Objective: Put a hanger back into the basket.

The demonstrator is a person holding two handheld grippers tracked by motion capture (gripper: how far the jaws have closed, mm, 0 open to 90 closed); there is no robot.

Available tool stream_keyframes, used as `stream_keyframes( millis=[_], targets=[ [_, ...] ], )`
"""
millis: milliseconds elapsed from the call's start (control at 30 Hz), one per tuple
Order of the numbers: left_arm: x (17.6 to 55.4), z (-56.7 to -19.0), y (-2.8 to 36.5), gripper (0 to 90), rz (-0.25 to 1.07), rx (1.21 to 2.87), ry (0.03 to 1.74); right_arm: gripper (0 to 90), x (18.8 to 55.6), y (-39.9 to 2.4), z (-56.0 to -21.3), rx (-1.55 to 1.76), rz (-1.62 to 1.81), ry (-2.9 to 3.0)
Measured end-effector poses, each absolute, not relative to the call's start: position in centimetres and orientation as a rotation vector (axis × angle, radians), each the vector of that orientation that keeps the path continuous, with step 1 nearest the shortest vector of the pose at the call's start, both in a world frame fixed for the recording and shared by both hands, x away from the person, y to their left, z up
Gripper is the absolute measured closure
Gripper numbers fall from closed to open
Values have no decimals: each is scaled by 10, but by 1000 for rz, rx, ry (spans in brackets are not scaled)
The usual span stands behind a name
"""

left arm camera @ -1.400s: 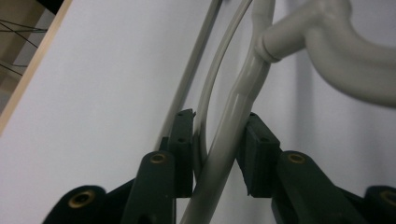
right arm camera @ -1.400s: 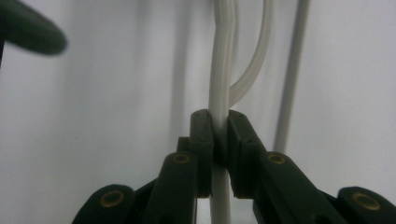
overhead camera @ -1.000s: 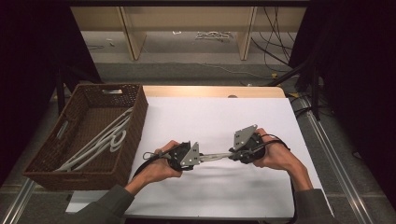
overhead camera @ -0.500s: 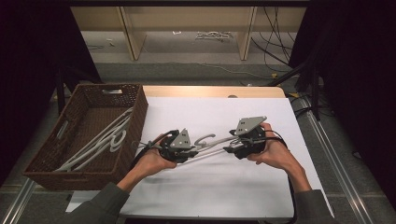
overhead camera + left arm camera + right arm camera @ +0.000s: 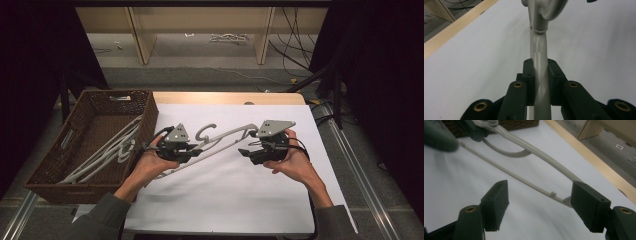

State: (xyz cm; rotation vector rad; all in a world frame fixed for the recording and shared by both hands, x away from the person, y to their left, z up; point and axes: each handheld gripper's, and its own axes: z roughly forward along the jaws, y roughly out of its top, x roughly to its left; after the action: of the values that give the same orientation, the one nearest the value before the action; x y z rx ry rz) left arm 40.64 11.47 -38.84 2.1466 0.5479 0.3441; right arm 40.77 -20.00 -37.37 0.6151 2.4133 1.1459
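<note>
Hanger [image 5: 220, 141] — left tool [image 5: 540, 75] clamps its arm, right tool [image 5: 541, 205] just opened.

High view looks down and forward over the table [image 5: 225, 200]; both gripper views sit close, sharing the hanger [image 5: 540, 75] toward twelve o'clock.

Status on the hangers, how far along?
Done: several hangers lie in the basket. In hand: left gripper is clamped on a grey hanger above the table; right gripper has just been opening, nothing gripped. Left: get it into the basket.
</note>
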Motion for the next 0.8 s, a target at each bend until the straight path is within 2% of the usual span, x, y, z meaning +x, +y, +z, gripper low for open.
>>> stream_keyframes(
  millis=[500,800],
  targets=[
    [403,-364,137,791,316,2017,621,288,391,-198,-382,690,1212,2372],
    [394,-353,141,791,339,2005,615,281,379,-205,-394,817,1348,2264]
  ],
)
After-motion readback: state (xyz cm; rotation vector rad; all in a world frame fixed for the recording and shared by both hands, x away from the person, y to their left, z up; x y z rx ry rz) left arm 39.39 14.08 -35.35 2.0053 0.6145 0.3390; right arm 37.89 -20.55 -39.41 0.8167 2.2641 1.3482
